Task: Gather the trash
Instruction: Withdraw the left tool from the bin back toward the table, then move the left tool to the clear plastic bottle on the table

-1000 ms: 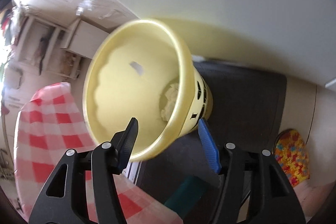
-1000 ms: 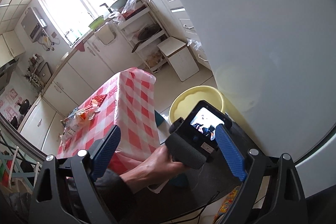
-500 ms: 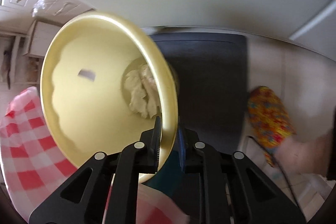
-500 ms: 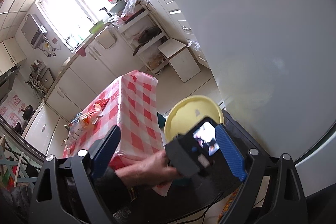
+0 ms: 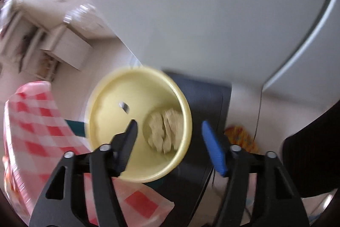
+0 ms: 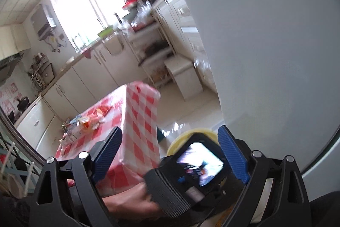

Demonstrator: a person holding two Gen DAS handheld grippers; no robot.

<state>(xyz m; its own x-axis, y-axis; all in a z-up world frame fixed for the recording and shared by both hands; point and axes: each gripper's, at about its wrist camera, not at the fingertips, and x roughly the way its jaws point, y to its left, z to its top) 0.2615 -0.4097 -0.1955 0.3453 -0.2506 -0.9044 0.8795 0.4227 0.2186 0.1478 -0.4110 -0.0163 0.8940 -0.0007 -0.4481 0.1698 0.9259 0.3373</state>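
A yellow bin (image 5: 110, 118) stands on a dark mat (image 5: 206, 95), with crumpled pale paper (image 5: 163, 131) at its bottom. My left gripper (image 5: 170, 122) hovers above it. Its jaws are opening and the pads touch nothing; the bin's rim lies well below them. In the right wrist view my right gripper (image 6: 170, 129) stands open with nothing between its fingers. Beyond it a hand (image 6: 127, 203) holds the left tool's camera body (image 6: 197, 165) over the bin's rim (image 6: 191, 134). Wrappers (image 6: 89, 120) lie on the red-checked table (image 6: 140, 112).
A large white appliance front (image 5: 201, 14) rises right behind the bin. A teal object (image 5: 76, 128) sits between bin and table. A colourful slipper (image 5: 242, 138) and a cable lie on the floor to the right. White cabinets and a small white stool (image 6: 182, 76) line the far wall.
The left gripper was shut on the tilted bin's rim half a second ago; it has let go and risen, and the bin now stands upright. The right gripper has tilted upward slightly.
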